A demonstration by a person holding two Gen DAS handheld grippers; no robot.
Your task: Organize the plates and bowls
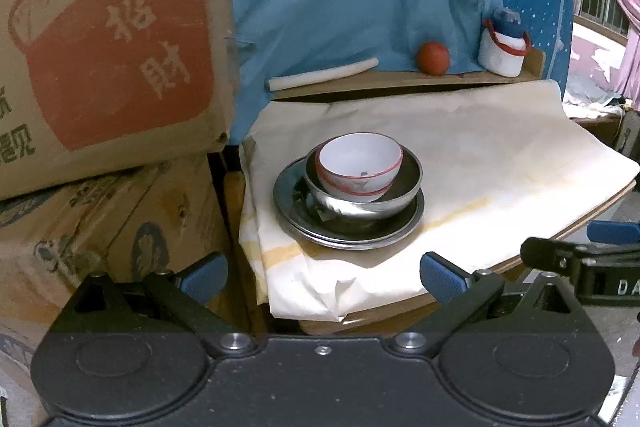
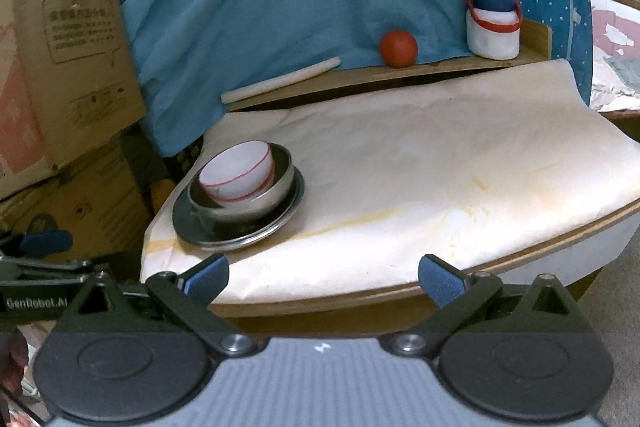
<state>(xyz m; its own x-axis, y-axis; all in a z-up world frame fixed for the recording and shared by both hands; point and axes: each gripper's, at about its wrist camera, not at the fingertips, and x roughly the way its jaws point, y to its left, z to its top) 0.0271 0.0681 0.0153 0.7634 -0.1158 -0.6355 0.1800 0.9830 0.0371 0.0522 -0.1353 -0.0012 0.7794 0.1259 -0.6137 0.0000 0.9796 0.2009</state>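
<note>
A white bowl with a red rim [image 1: 359, 163] sits tilted inside a steel bowl [image 1: 384, 201], which rests on steel plates [image 1: 304, 223] on the paper-covered table. The same stack shows in the right wrist view: white bowl [image 2: 236, 173], steel bowl [image 2: 264, 201], plates [image 2: 208, 231] at the table's left end. My left gripper [image 1: 322, 279] is open and empty, near the table's front edge, short of the stack. My right gripper [image 2: 322, 279] is open and empty at the front edge, right of the stack.
Cardboard boxes [image 1: 100, 67] are stacked at the left of the table. At the back ledge lie a white roll [image 1: 324, 73], a red ball [image 1: 433, 58] and a white jug with a blue lid [image 1: 503, 45]. Blue cloth [image 2: 280, 7] hangs behind.
</note>
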